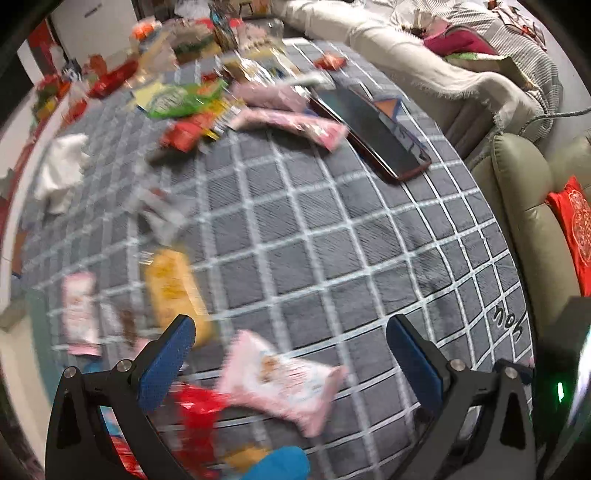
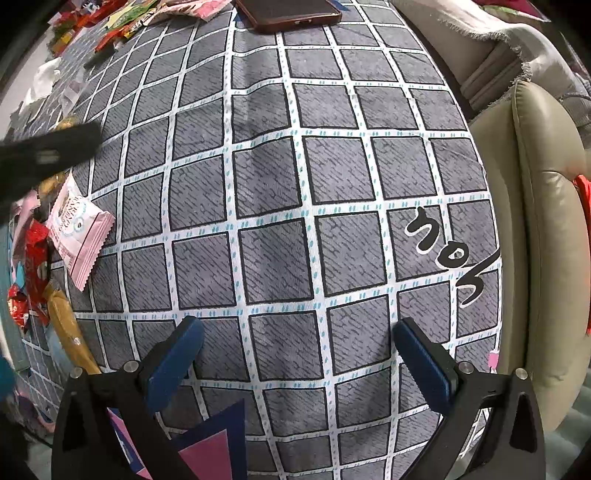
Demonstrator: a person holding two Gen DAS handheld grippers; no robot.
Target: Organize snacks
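Note:
My left gripper [image 1: 291,332] is open and empty, hovering over a pink snack packet [image 1: 280,380] on the grey checked tablecloth [image 1: 332,240]. A red wrapper [image 1: 199,410], a yellow packet [image 1: 173,291] and a small pink packet [image 1: 79,314] lie near it. A pile of mixed snacks [image 1: 192,107] sits farther back. My right gripper [image 2: 299,332] is open and empty over bare cloth. In the right wrist view a pink packet [image 2: 79,229], red wrappers [image 2: 35,258] and a gold packet [image 2: 68,328] lie at the left edge. The left view is motion-blurred.
A phone in a red case [image 1: 373,133] lies on the cloth, also in the right wrist view [image 2: 291,13]. A white tissue [image 1: 61,173] lies at the left. A beige sofa [image 1: 517,192] borders the table's right side. The other gripper's dark body [image 2: 44,151] crosses the right view's left.

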